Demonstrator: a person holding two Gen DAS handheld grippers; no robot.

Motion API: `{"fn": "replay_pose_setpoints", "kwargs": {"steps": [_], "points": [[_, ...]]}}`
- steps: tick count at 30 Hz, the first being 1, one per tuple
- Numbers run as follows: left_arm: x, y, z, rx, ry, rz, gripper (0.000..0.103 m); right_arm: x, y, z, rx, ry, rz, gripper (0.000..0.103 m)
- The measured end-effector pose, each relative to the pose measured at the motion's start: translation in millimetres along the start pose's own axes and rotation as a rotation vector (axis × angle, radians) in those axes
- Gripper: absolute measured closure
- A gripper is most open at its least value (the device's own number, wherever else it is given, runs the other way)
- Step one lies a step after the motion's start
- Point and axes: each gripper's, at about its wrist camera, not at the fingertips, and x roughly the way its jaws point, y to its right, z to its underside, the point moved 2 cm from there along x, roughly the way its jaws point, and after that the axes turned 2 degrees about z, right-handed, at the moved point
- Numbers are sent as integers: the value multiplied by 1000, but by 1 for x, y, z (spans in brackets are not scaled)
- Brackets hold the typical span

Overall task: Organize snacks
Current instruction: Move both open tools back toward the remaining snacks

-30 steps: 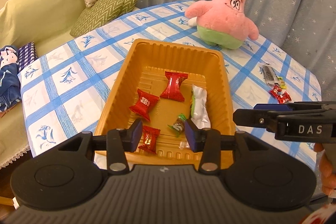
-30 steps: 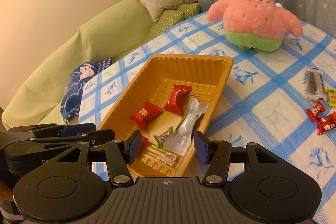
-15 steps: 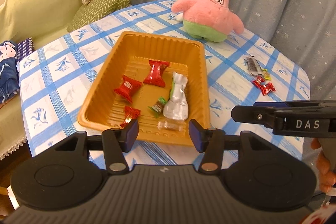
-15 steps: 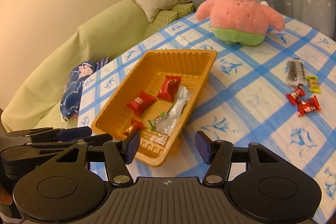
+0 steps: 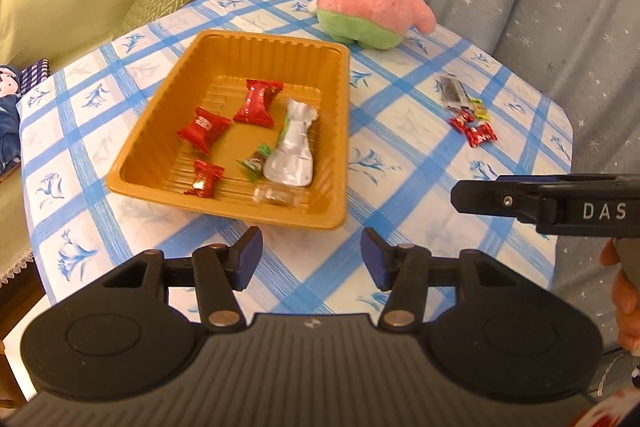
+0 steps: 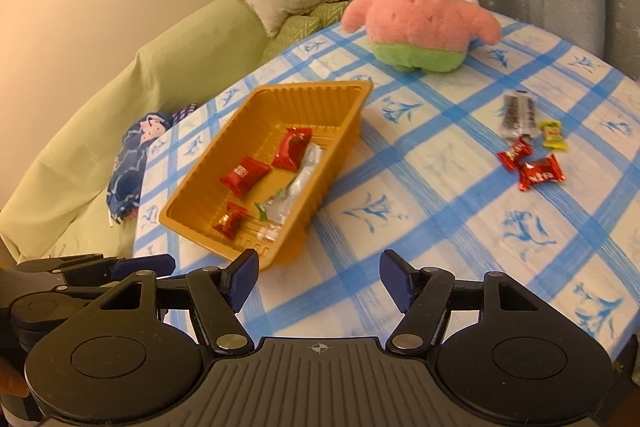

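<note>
**A:** So what are we seeing with the jaws? On the left gripper (image 5: 311,259) they've just been opening, about halfway apart now, nothing between the blue pads, touching nothing.

**B:** Same for the right gripper (image 6: 319,281), its jaws have just been widening too, empty, only checked tablecloth (image 6: 440,227) between them.

**A:** The ribbed, glossy orange plastic tray (image 5: 168,131) sits just ahead of the left jaws. Inside we've got crinkly red foil candies (image 5: 204,129), a flat silver pouch (image 5: 292,155), and a clear wrapper.

**B:** From the right jaws the tray's ahead to the left. The loose snacks (image 6: 536,171), red twists, a yellow one, a dark bar, lie ahead to the right, well apart. Fuzzy pink star plush (image 6: 416,11) far beyond.
</note>
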Motion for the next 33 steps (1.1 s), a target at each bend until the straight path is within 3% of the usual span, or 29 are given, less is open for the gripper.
{"fn": "replay_pose_setpoints", "kwargs": {"steps": [15,33], "points": [[22,66,2,66,-21,68,51,-24,67,20,25,-21,110,34],[74,143,-27,154,-7,109,52,-36,155,6,126,4,212,34]]}}
